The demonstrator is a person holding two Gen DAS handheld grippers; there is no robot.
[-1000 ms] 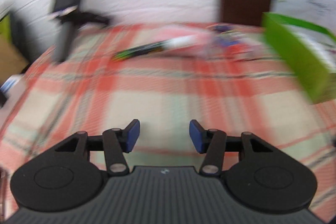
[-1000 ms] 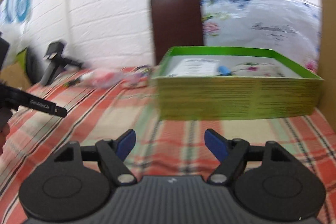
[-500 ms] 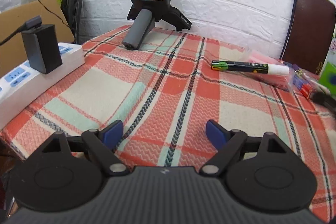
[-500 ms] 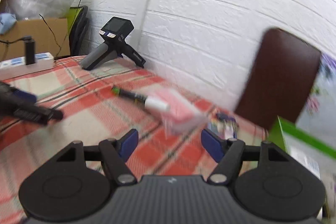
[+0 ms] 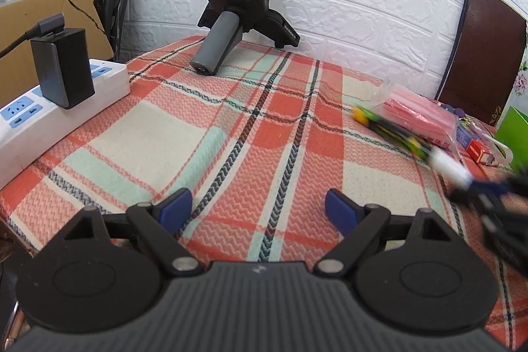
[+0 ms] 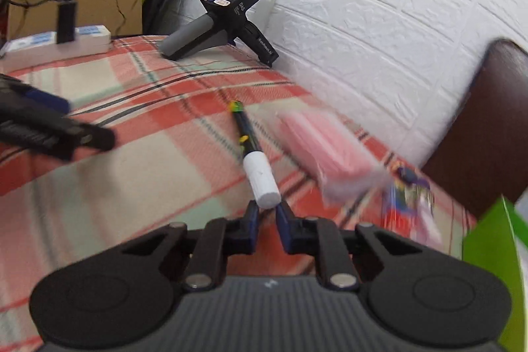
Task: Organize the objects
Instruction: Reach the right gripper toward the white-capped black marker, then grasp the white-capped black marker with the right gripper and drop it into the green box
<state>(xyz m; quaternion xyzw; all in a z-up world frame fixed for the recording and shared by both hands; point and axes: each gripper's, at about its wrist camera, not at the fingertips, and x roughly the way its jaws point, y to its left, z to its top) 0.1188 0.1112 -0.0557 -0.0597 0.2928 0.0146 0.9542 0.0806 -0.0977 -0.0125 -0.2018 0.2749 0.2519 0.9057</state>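
While bare plaid tablecloth (image 5: 184,150) stretches ahead of my wide-open left gripper (image 5: 257,213), my right gripper (image 6: 265,215) is closing on the marker (image 6: 252,159)'s white cap, beside the pink packet (image 6: 326,150).

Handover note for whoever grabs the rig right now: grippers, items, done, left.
Right gripper: jaws closing on the white cap end of the marker; whether the grip is firm is unclear.
Left gripper: open, nothing between the jaws, over bare tablecloth.
Items: pink packet beside the marker; small bits beyond it; green box at far right.
Done: nothing visibly moved into the box.
Left: probably lift marker, box it, then the rest.
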